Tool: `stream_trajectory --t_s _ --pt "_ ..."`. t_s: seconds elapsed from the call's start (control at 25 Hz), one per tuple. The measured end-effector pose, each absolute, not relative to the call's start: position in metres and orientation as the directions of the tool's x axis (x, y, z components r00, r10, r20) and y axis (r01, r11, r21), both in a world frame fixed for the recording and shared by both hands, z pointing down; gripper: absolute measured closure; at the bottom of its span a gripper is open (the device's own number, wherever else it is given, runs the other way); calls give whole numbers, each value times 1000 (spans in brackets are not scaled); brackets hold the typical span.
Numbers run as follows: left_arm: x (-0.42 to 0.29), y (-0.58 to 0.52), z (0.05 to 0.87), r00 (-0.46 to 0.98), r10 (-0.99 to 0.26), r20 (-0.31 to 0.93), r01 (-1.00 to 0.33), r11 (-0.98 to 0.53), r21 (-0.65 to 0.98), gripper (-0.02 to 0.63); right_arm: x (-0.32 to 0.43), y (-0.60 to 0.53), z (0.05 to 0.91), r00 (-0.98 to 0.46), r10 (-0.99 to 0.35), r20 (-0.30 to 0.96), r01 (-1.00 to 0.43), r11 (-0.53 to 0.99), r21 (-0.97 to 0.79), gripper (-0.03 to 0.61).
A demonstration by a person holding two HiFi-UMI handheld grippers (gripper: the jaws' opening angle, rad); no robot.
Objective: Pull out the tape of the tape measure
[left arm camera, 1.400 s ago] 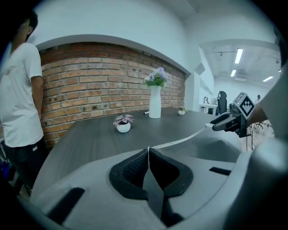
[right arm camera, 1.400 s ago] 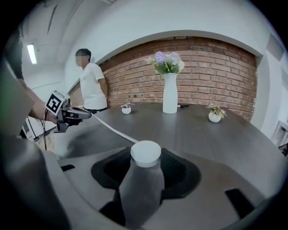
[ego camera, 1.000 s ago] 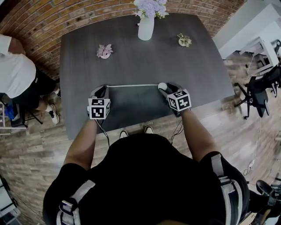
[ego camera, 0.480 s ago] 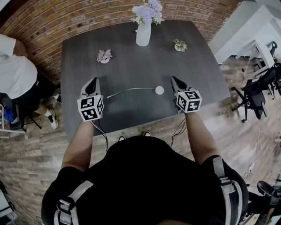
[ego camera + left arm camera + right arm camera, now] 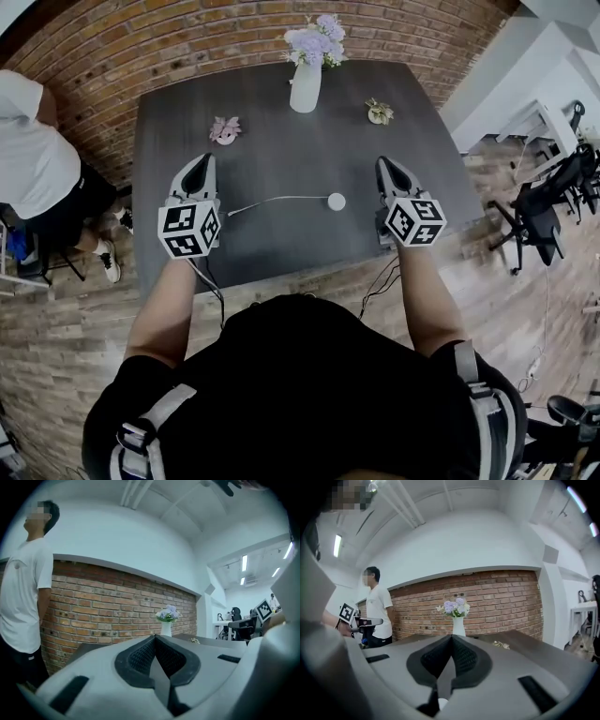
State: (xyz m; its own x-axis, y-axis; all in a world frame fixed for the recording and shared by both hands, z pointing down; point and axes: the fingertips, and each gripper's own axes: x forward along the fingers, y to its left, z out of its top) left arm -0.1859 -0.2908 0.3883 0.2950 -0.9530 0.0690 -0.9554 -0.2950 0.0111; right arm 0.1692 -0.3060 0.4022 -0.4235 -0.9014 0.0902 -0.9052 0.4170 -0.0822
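The small round white tape measure [image 5: 336, 201] lies on the dark table [image 5: 281, 159], with its thin tape [image 5: 272, 200] drawn out to the left in a slight curve. My left gripper [image 5: 204, 159] hovers to the left of the tape's end, shut and empty. My right gripper [image 5: 382, 161] hovers to the right of the case, also shut and empty. Neither touches the tape measure. In the left gripper view the jaws [image 5: 154, 637] meet tip to tip and point at the brick wall. The right gripper view shows the same closed tips [image 5: 451, 637].
A white vase of lilac flowers [image 5: 307, 84] stands at the table's far edge, with a pink ornament [image 5: 224, 129] to its left and a small dried-flower piece [image 5: 379, 112] to its right. A person in a white shirt [image 5: 33, 159] sits at the left. Office chairs [image 5: 544, 197] stand at the right.
Both grippers have let go of the tape measure, risen and moved apart. The right jaws have closed. The pulled-out tape now lies loose on the table.
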Motion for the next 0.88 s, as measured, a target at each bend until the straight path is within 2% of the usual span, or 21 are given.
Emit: stream_trajectory --t_s 0.88 --pt "-164 -291 381 340 -939 56 -940 -340 14 604 190 -298 386 -402 -913 71 -914 396 -86 583"
